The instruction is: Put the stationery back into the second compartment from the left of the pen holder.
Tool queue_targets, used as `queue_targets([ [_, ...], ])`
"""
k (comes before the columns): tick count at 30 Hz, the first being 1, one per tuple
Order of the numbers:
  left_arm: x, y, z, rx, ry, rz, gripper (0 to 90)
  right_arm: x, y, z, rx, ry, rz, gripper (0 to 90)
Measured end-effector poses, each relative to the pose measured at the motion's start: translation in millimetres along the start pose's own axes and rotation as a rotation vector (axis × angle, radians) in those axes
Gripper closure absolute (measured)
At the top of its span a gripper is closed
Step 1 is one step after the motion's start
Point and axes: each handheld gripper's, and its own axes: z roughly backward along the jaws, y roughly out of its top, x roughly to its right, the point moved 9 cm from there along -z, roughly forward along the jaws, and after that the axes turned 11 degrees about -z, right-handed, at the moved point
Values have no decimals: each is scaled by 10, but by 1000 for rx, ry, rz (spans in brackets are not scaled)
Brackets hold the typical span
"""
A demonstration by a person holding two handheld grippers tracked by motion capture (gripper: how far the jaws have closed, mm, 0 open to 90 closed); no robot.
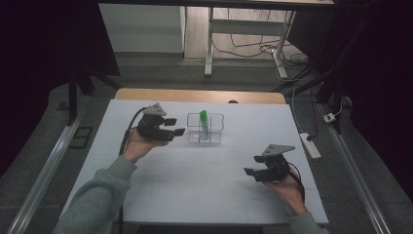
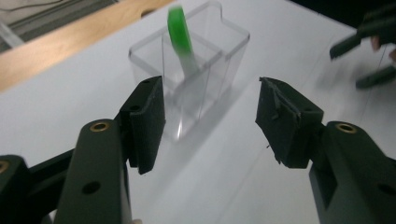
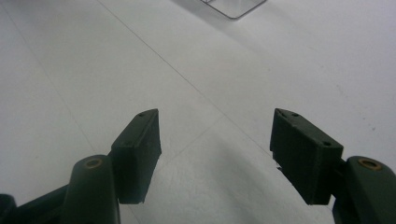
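Clear divided plastic organizer (image 1: 205, 128) near 12 o'clock of the white desk (image 1: 204, 180), upright, set back from the far edge. Green tube (image 1: 203, 119) standing tilted in its left rear compartment, top poking above the rim; seen blurred in the left gripper view (image 2: 180, 35).

Left tool (image 1: 176, 126) at 9 o'clock of the organizer, just beside it, not touching. Jaws spread wide, nothing between the pads (image 2: 147, 122); released. Right tool (image 1: 252, 172) at 4 o'clock of the desk, well apart from the organizer, jaws likewise parted and empty over bare desk (image 3: 210, 88).

Step judged: tube deposited, let-go complete, left tool clearing off. Next move likely calls for backing the left tool toward 8 o'clock, level, without clipping the organizer wall; light container, apt to slide or tip on a knock.

Room: broad bare desk from the centre down to 6 o'clock, ample for either tool. Wooden strip (image 1: 199, 95) along the far edge behind the organizer; desk edge close at 5 o'clock of the right tool.
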Motion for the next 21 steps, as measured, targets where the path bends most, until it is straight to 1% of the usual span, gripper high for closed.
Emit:
queue_targets([
  [2, 27, -132, 72, 0, 9, 14, 420, 6, -6, 4, 0, 0, -4, 328],
  [4, 55, -249, 141, -5, 16, 16, 423, 15, -13, 5, -2, -3, -7, 328],
  [8, 140, -472, 245, -15, 6, 29, 425, 30, -26, 7, -6, -8, -5, 327],
  [11, 179, -627, 312, -27, 15, 46, 427, 33, -29, 9, -2, -6, -11, 326],
  [13, 206, -714, 350, -32, 26, 56, 428, 39, -30, 11, -1, -7, -12, 326],
  [17, 275, -876, 381, -64, 47, 51, 425, 57, -29, 30, 3, -11, -14, 325],
  [21, 325, -961, 405, -60, 55, 53, 422, 56, -14, 61, 21, -11, -9, 326],
])
